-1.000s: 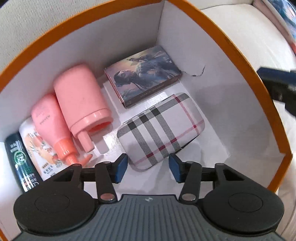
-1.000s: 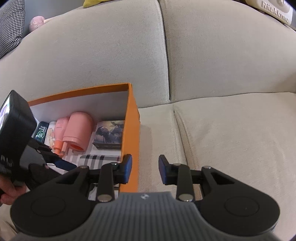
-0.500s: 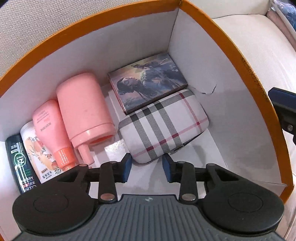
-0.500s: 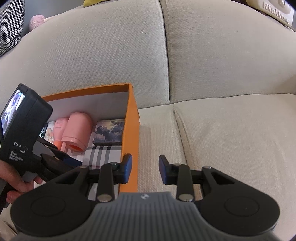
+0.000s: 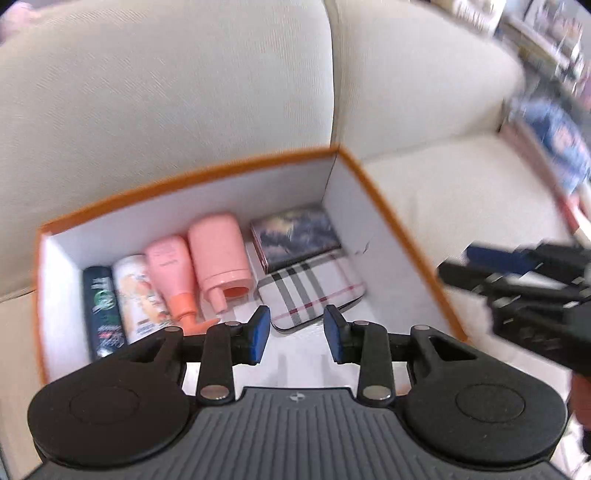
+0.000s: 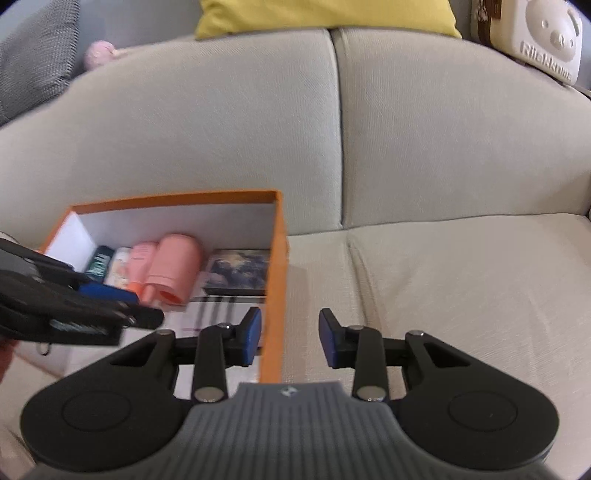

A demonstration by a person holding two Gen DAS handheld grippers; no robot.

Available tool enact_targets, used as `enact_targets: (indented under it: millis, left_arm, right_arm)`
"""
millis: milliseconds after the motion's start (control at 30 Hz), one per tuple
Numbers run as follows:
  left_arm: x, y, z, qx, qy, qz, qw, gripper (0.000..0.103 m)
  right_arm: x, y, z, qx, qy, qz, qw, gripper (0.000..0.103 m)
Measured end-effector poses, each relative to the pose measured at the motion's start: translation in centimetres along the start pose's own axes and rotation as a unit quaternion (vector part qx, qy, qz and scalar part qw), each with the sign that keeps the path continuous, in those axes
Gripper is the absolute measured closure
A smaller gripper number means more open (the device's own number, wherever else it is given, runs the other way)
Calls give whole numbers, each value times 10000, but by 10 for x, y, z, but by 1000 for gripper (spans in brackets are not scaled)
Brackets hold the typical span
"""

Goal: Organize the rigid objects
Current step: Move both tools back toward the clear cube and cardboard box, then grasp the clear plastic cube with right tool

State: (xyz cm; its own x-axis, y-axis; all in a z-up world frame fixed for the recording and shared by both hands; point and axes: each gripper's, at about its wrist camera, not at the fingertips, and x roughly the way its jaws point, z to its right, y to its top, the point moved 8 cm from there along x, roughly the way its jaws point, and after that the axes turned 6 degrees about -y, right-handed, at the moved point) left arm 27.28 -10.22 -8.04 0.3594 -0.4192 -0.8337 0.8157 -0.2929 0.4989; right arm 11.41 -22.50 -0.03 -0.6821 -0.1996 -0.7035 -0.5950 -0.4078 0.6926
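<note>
An open cardboard box with an orange rim and white inner walls (image 5: pixel 373 236) is seen standing on the seat of a pale beige fabric sofa (image 5: pixel 461 192), its far wall set close against the backrest. On the box floor a row of things is laid side by side from the left wall: a dark green tube (image 5: pixel 101 310), a white tube printed with orange figures (image 5: pixel 138 295), a slim pink bottle with an orange cap (image 5: pixel 171 273) and a wide salmon-pink plastic bottle (image 5: pixel 219 258). In the far right corner a flat rectangular box with a dark painted picture (image 5: pixel 295 238) is lodged, and a grey-and-white plaid hard case with red lines (image 5: pixel 314 288) is laid just in front of it, touching or nearly so. A strip of bare white floor is left along the near edge of the box, and a narrow gap beside the right wall.

The left gripper (image 5: pixel 295 334) is held above the near edge, its blue-padded jaws parted with nothing between them; they have just been closing. The right gripper (image 6: pixel 290 336) is held over the right wall of the box, the orange rim passing between its jaws without being touched; these have just been opening and grip nothing.

To the right of the box a broad stretch of sofa seat lies free. A yellow cushion (image 6: pixel 325 16) is propped behind the backrest.
</note>
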Motion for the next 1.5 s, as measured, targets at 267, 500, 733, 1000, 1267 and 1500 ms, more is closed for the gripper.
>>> enact_targets:
  millis: [267, 500, 733, 1000, 1267, 1500]
  left_arm:
    - [-53, -70, -19, -690, 330, 737, 9943, 63]
    - [-64, -149, -24, -1353, 378, 247, 9898, 63]
    - [-29, -216, -22, -1652, 452, -827, 9817, 65]
    - [-25, -229, -24, -1842, 440, -735, 9792, 64]
    - [-31, -233, -26, -1810, 376, -615, 9808, 64]
    - [-33, -229, -29, -1903, 310, -512, 9799, 63]
  right_arm:
    - [-39, -44, -27, -85, 10, 181, 9998, 67]
    - [-37, -111, -72, -225, 141, -523, 9983, 67]
    - [-21, -166, -120, -652, 107, -1370, 9884, 57]
    - [-14, -192, -147, -914, -173, -1685, 9813, 35]
    - [4, -208, -151, -339, -1067, -2174, 9696, 45]
    - [10, -210, -149, -103, -1306, -2302, 9643, 55]
